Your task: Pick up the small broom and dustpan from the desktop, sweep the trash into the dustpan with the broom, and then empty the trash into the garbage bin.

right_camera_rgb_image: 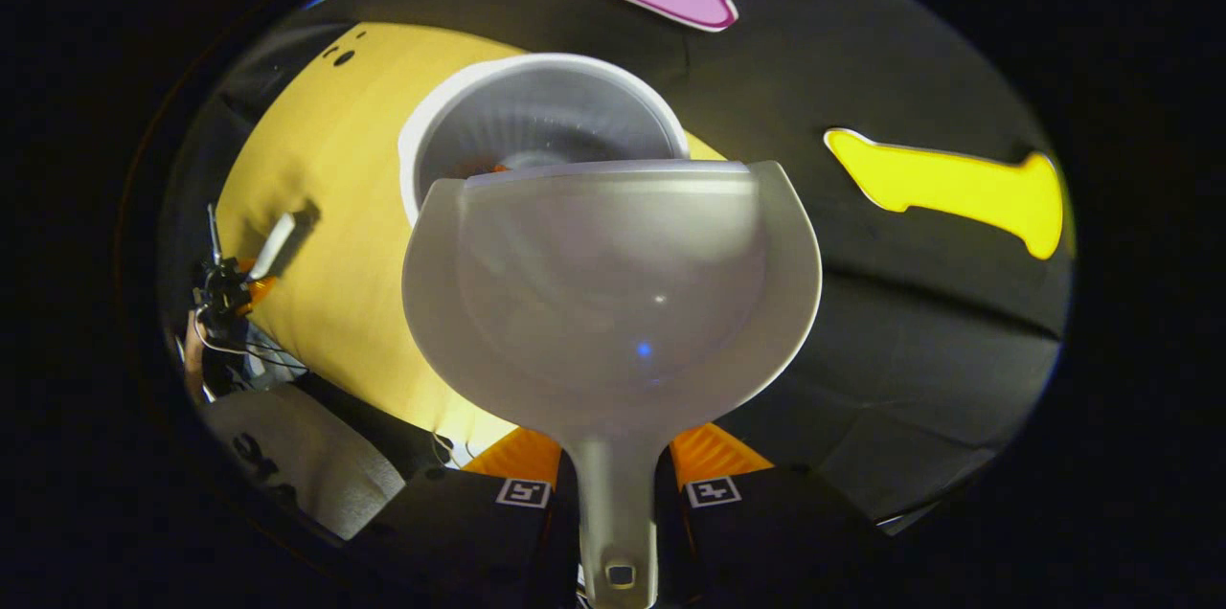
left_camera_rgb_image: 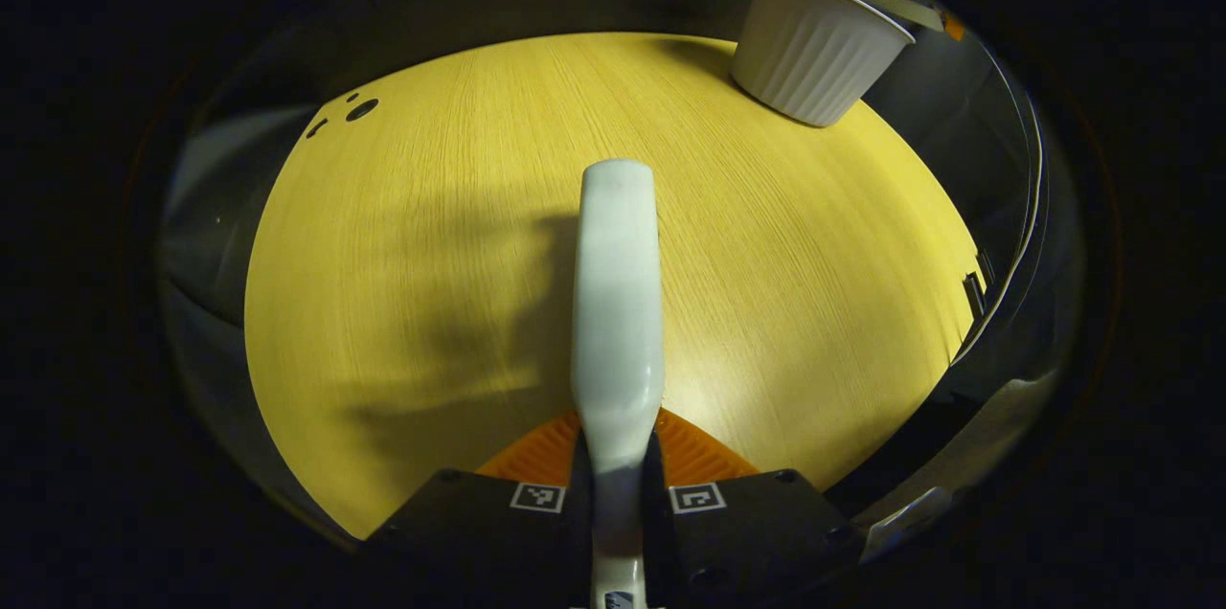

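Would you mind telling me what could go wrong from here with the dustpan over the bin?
The dustpan lip sits at the near rim of the bin, so trash might drop outside onto the table. The right gripper clamps only its narrow handle, so tilting might twist it loose.

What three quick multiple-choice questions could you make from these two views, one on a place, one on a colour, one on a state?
1. Where is the dustpan held?
A. flat on the desktop
B. over the garbage bin
C. under the table

2. What colour is the garbage bin?
A. white
B. red
C. green

3. What is the left tool doing?
A. hanging open
B. pressing on the bin's rim
C. gripping the broom

Answers:
1 B, the right gripper view shows the pan's front edge over the bin's open mouth.
2 A, its ribbed wall is white.
3 C, both fingers close on the broom handle above the desktop.
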